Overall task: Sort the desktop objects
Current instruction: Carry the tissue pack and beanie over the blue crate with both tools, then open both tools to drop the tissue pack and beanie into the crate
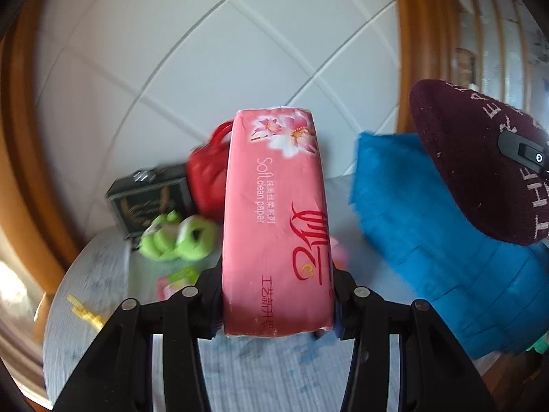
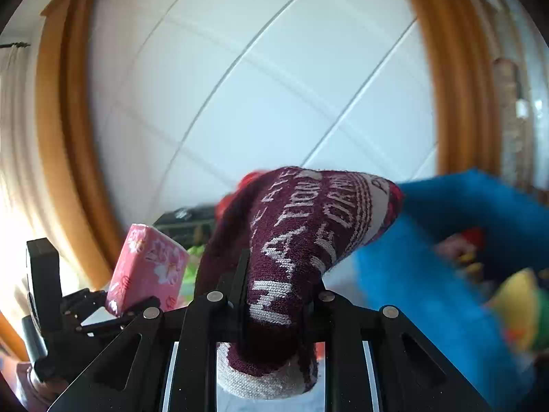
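White tiles behind; left gripper (image 1: 276,304) grasps tissue pack (image 1: 276,219); right gripper (image 2: 274,304) seemingly clamps sock (image 2: 295,240).

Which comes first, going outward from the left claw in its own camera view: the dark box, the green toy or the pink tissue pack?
1. Pink tissue pack: clamped in the left claw, centre of the view.
2. Green toy: on the table, to the left past the claw.
3. Dark box: behind the green toy, farther left, near the wall.

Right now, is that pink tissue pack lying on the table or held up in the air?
Held up. The left gripper clamps the tissue pack between its fingers, clear of the table below.
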The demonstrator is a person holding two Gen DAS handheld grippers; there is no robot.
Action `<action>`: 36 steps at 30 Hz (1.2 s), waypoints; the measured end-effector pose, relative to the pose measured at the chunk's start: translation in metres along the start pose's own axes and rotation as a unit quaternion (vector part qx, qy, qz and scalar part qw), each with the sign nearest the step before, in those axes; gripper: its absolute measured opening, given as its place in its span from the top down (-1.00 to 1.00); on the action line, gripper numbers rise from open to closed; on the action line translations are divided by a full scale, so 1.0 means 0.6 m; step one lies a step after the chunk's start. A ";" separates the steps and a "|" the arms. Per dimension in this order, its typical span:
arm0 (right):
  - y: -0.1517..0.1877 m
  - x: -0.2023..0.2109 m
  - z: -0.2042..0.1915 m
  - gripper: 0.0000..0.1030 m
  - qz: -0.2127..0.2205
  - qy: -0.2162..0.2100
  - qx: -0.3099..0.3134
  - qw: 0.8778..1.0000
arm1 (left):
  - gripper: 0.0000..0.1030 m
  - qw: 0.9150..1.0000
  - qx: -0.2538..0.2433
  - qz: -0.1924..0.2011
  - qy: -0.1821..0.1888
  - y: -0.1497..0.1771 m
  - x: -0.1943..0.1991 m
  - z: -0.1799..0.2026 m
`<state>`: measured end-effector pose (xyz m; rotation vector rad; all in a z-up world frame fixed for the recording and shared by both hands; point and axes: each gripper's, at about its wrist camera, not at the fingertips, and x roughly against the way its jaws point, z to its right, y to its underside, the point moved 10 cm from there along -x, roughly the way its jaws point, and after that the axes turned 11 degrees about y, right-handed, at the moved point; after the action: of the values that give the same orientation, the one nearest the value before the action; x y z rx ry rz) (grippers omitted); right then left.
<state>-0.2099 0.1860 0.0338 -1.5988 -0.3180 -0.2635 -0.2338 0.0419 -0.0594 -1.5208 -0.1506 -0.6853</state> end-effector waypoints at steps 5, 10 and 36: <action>-0.060 0.045 0.149 0.61 0.026 0.063 0.006 0.998 | 0.12 0.998 -0.030 0.024 0.048 -0.077 -0.034 0.169; -0.089 0.056 0.288 0.61 0.025 0.097 0.004 0.995 | 0.12 0.995 -0.045 0.031 0.085 -0.117 -0.080 0.343; -0.044 -0.042 0.572 0.58 -0.056 0.148 0.010 0.987 | -0.33 0.990 -0.104 -0.054 0.076 -0.146 -0.238 0.603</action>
<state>-0.2512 0.5283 0.0314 -1.4999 -0.1805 -0.5760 -0.2766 0.4371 -0.0258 -1.6610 -0.0463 -0.9237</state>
